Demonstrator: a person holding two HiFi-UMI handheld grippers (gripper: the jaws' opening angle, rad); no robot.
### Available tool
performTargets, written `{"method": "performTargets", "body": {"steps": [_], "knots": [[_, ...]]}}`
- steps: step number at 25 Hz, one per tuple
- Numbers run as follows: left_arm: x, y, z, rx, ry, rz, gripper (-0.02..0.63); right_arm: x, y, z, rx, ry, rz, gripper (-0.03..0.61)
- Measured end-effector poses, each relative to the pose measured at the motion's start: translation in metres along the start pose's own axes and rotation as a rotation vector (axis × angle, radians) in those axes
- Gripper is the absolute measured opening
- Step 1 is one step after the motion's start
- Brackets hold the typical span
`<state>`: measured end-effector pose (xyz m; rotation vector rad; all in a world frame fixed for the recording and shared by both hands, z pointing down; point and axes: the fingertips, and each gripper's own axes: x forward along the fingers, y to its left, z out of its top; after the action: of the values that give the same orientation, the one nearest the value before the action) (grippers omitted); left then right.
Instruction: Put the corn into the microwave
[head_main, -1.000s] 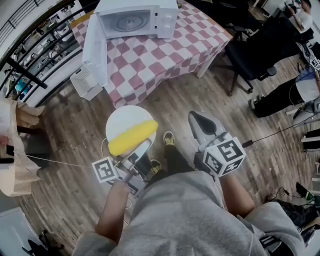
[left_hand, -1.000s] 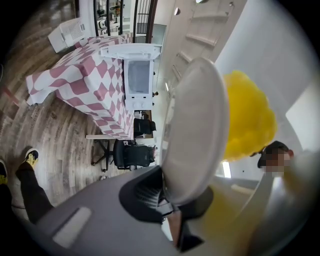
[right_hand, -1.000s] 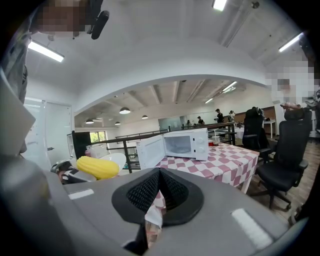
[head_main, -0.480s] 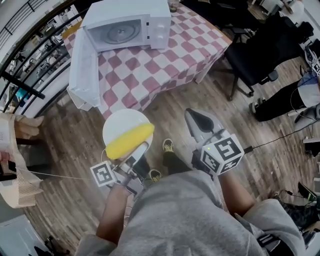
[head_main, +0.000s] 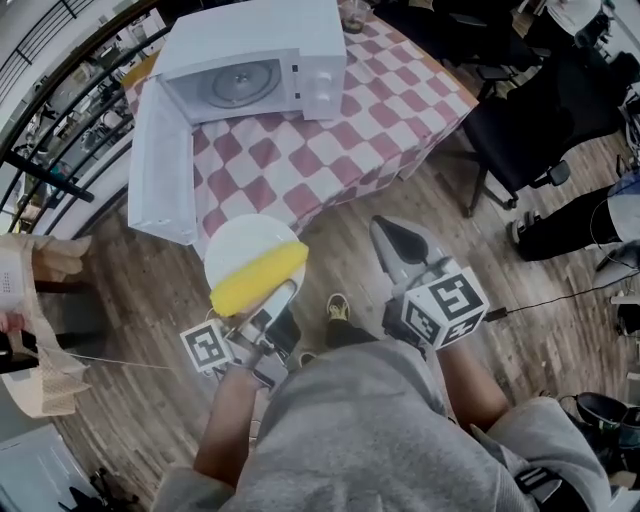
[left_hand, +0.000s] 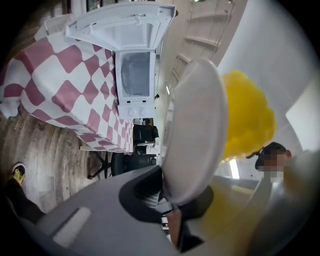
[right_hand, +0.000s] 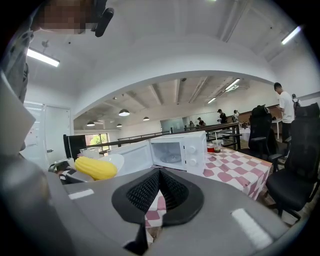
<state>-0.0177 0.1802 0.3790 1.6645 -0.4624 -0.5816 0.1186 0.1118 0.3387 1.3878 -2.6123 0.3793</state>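
Observation:
A yellow corn cob (head_main: 258, 277) lies on a white plate (head_main: 238, 243). My left gripper (head_main: 275, 300) is shut on the plate's near rim and carries it above the wooden floor, short of the table. The white microwave (head_main: 260, 60) stands on the red-checked table (head_main: 390, 110), its door (head_main: 160, 170) swung wide to the left and its cavity empty. In the left gripper view the plate (left_hand: 195, 130) stands edge-on with the corn (left_hand: 247, 120) behind it. My right gripper (head_main: 395, 240) is shut and empty, beside the plate; its view shows the microwave (right_hand: 177, 152) ahead.
A black office chair (head_main: 530, 120) stands right of the table, with a seated person's legs (head_main: 585, 195) beyond it. A cup (head_main: 352, 15) sits by the microwave. A dark railing (head_main: 60, 110) runs along the left. A cable (head_main: 560, 290) crosses the floor.
Both grippers and the plate with the corn have moved toward the table. The microwave and the table edge now sit closer and lower in the head view.

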Motion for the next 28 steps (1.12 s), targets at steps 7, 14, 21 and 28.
{"method": "performTargets", "body": {"steps": [7,14,21,28], "knots": [[0.032,0.009,0.016,0.007,-0.023,0.018,0.021,0.023,-0.029,0.006,0.012,-0.003,0.036,-0.003],[0.054,0.015,0.029,0.016,-0.044,0.028,0.021,0.04,-0.05,0.01,0.022,-0.007,0.062,-0.003],[0.068,0.016,0.048,0.022,-0.056,0.039,0.021,0.059,-0.056,0.017,0.022,0.002,0.083,-0.003],[0.078,0.024,0.082,0.017,-0.059,0.036,0.021,0.093,-0.061,0.02,0.018,0.012,0.09,-0.003]]}}
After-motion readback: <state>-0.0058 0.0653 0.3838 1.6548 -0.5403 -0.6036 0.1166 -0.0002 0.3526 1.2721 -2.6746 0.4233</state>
